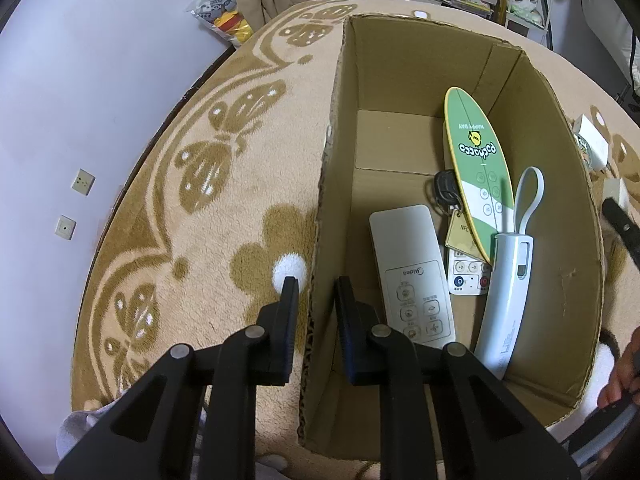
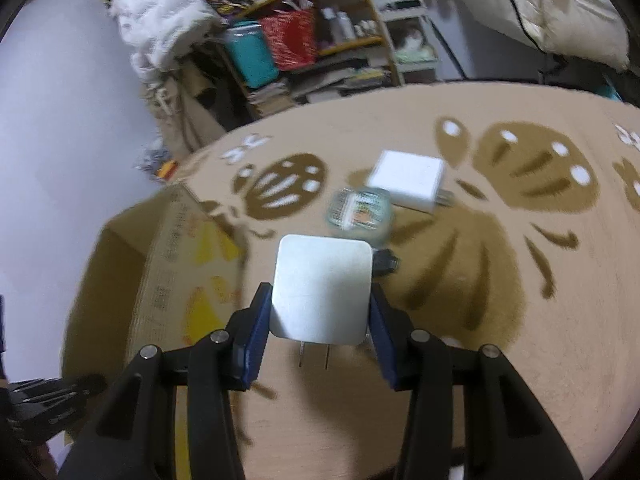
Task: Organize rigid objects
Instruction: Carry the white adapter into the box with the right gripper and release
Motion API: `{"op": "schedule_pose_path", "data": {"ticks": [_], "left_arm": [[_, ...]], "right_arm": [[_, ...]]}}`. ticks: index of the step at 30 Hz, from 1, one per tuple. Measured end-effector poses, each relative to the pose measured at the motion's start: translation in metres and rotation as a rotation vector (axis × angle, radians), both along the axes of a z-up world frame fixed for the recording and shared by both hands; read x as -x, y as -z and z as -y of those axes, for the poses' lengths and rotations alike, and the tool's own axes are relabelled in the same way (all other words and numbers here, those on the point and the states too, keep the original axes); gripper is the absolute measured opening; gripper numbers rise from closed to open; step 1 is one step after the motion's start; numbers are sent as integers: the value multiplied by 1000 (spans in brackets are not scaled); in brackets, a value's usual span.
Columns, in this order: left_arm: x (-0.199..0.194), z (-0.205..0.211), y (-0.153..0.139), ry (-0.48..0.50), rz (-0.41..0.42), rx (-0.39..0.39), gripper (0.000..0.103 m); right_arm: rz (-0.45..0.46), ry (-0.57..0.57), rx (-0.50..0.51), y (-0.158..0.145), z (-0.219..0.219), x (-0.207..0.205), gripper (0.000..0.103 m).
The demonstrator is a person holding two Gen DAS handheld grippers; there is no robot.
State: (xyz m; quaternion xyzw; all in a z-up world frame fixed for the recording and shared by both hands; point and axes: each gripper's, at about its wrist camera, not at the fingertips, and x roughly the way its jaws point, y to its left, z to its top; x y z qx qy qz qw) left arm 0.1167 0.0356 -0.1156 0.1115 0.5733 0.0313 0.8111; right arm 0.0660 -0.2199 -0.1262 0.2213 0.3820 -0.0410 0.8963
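Observation:
An open cardboard box stands on the beige patterned blanket. In it lie a white Midea remote, a green surfboard-shaped remote, a white stick-shaped device with a loop, a smaller white remote and a black key bunch. My left gripper is shut on the box's left wall, one finger on each side. My right gripper is shut on a square white plug adapter, held above the blanket with its prongs towards the camera. The box appears at the left of the right wrist view.
On the blanket beyond the held adapter lie another white adapter, a small clear case and a small black object. A cluttered shelf and a white wall stand behind. A hand shows at the box's right edge.

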Motion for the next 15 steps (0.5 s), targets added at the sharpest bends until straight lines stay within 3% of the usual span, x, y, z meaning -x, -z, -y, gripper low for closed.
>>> {"op": "schedule_pose_path", "data": {"ticks": [8,15], "left_arm": [[0,1,1,2,1,-6,17],[1,3,1,8,2,-2,14]], "right_arm": [[45,-136,58,-23,-41,-15,50],[83,-174,76,-37,-62,-20,48]]}}
